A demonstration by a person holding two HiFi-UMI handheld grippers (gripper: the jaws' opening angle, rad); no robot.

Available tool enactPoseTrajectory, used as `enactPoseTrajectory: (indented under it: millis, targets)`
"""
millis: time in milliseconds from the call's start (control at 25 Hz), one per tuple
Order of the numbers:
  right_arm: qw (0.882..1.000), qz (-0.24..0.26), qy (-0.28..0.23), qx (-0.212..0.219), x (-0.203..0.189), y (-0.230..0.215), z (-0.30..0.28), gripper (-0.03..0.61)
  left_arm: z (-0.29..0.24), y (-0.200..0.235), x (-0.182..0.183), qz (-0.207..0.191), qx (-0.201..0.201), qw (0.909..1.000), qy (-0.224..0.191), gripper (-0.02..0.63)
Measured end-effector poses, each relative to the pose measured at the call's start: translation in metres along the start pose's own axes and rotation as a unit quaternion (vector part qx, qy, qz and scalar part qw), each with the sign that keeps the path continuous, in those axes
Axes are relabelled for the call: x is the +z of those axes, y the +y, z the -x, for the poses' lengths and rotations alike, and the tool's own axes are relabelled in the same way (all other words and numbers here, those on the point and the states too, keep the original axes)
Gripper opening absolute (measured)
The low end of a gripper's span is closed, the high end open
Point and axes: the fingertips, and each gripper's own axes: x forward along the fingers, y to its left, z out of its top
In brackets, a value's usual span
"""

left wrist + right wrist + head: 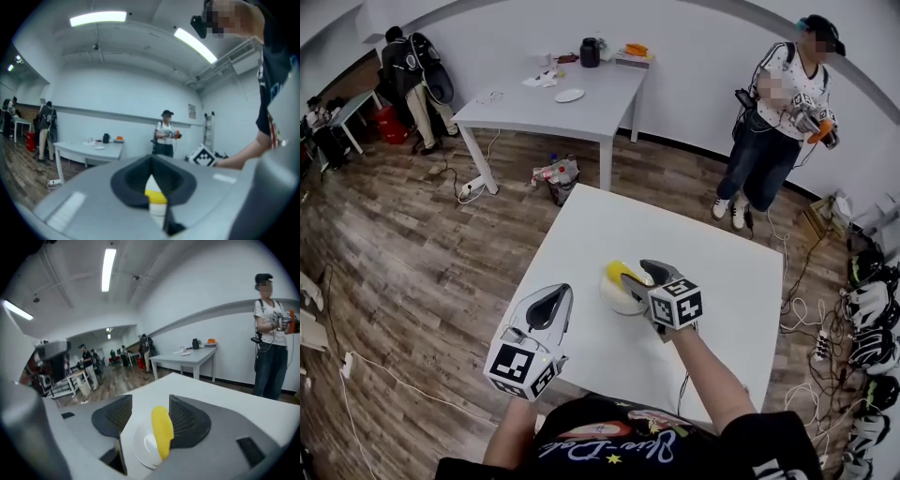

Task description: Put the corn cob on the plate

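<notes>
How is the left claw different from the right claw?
The left claw is shut and empty; the right claw is open, with the yellow corn cob between its jaws. The left claw hangs at the white table's near edge, apart from the round white plate; the right claw is over that plate. Both are grey.

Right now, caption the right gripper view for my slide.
Open claw straddles a yellow corn cob over a round white plate.
</notes>
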Motion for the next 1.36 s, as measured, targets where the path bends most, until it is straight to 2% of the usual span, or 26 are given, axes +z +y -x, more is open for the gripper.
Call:
enactPoseTrajectory:
  millis: [40,80,120,160,360,680,1360]
  targets:
    - [0.999,-0.014,-0.034,-0.003,0.011,0.006,0.015,0.246,-0.004,-0.003,0.001,-0.002,-0.007,1.0,-0.002,-0.002]
    - [0.998,-0.025,-0.065,-0.006,0.02,0.012,0.03,0.162,-0.007,-0.005,0.002,-0.003,-0.014,0.9999,-0.003,-0.002]
    - [0.995,-0.035,-0.094,-0.008,0.027,0.018,0.045,0.05,-0.01,-0.008,0.002,-0.004,-0.02,0.9998,-0.004,-0.002]
    - [0.992,-0.043,-0.117,-0.008,0.033,0.024,0.058,0.04,-0.013,-0.01,0.003,-0.004,-0.026,0.9996,-0.005,-0.002]
    - [0.985,-0.056,-0.165,-0.014,0.043,0.035,0.094,0.028,-0.034,-0.023,0.012,-0.014,-0.059,0.9981,-0.012,-0.002]
    - [0.981,-0.044,-0.184,-0.033,0.05,0.03,0.119,0.021,-0.05,-0.045,0.014,-0.021,-0.091,0.9956,-0.012,-0.002]
    - [0.983,-0.03,-0.178,-0.038,0.054,0.043,0.115,0.021,-0.037,-0.035,0.015,-0.019,-0.079,0.9967,-0.011,-0.002]
